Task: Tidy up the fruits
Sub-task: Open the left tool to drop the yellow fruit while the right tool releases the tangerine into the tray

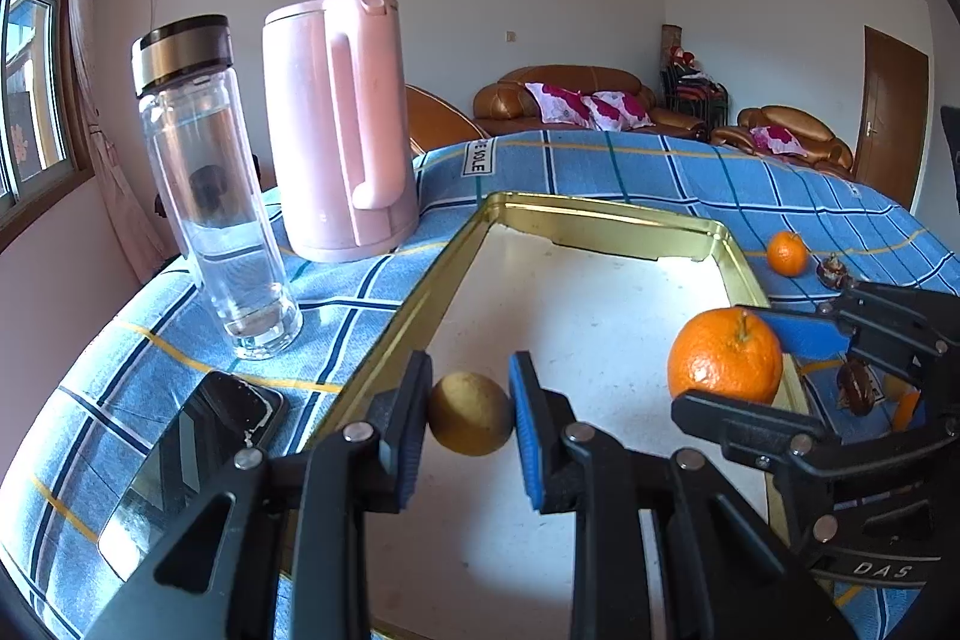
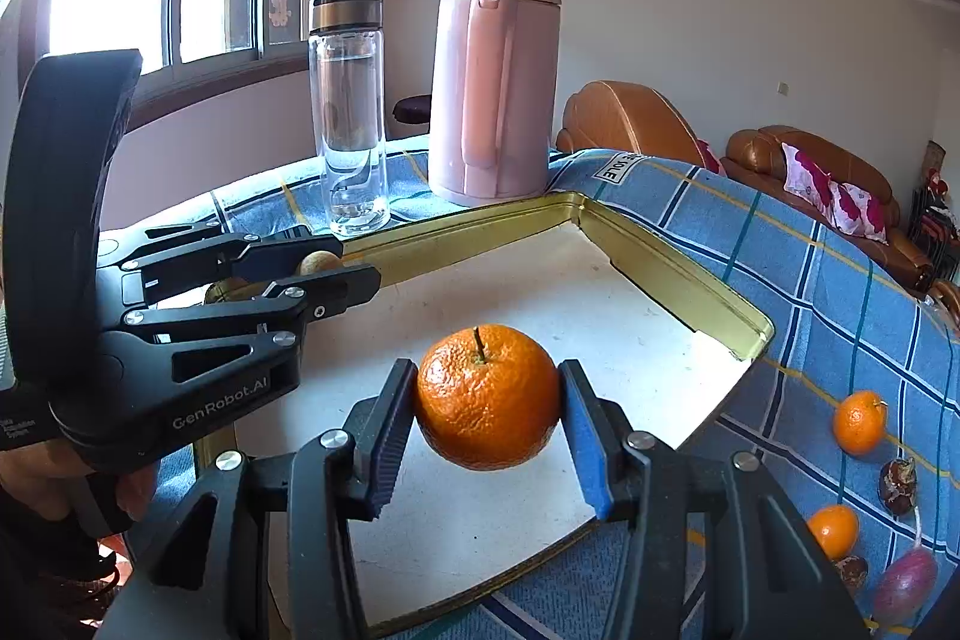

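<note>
here both tongs carry fruit over the gold-rimmed tray [image 1: 456,244], which looks like the collecting place for the task. the left tongs [image 1: 471,415] are pinched narrow on a small yellowish fruit [image 1: 470,413], held by its sides above the tray's near left part; the right tongs [image 2: 489,400] are clamped on a large orange [image 2: 487,396], stem up, over the tray's pale floor. gripping each fruit across its middle likely keeps it from rolling out, and both tongs tilt downward, which suggests a set-down is near. more fruit waits on the blue checked cloth [image 2: 810,280] right of the tray: a small orange [image 2: 859,421], another orange [image 2: 833,531], brown pieces and a purple one. the glass bottle [image 1: 210,184] and pink kettle [image 1: 339,124] stand beyond the tray's far left corner, clear of the work.
</note>
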`<state>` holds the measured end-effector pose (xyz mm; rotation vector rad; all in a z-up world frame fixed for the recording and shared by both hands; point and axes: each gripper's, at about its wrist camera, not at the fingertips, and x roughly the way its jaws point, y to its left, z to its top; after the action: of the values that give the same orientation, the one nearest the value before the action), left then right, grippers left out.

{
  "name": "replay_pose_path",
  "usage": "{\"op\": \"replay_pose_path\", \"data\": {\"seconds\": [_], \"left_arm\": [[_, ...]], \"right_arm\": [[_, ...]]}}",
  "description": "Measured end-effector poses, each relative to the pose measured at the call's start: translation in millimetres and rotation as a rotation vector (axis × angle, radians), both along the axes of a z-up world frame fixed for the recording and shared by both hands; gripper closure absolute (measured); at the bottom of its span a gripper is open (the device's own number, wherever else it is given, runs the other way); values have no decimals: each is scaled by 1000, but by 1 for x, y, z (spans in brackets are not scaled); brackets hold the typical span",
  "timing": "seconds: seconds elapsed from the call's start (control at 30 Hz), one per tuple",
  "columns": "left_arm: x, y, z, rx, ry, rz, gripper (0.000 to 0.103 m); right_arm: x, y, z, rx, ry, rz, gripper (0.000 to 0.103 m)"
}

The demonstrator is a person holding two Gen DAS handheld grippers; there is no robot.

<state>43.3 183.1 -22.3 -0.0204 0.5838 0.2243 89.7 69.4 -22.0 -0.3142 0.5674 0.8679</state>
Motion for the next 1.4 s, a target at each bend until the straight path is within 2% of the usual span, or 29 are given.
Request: {"op": "replay_pose_path", "data": {"seconds": [0.53,0.9,0.97,1.0,1.07,1.13,1.4], "left_arm": [[12,3,-7,-17,58,-20,75],[10,3,-7,-12,49,-7,73],[8,3,-5,-1,38,6,55],[6,3,-4,3,28,12,50],[1,3,-2,2,2,27,32],[-5,2,1,-5,-29,31,29],[-23,-14,6,-27,-88,21,24]], "right_arm": [[3,8,-11,-35,27,-9,53],[8,10,-14,-52,52,-27,53],[6,10,-13,-51,39,-32,53],[4,9,-12,-46,29,-35,51],[2,5,-9,-37,14,-49,44],[-1,-2,-7,-23,1,-64,39],[-22,-59,14,12,-78,-159,39]]}}
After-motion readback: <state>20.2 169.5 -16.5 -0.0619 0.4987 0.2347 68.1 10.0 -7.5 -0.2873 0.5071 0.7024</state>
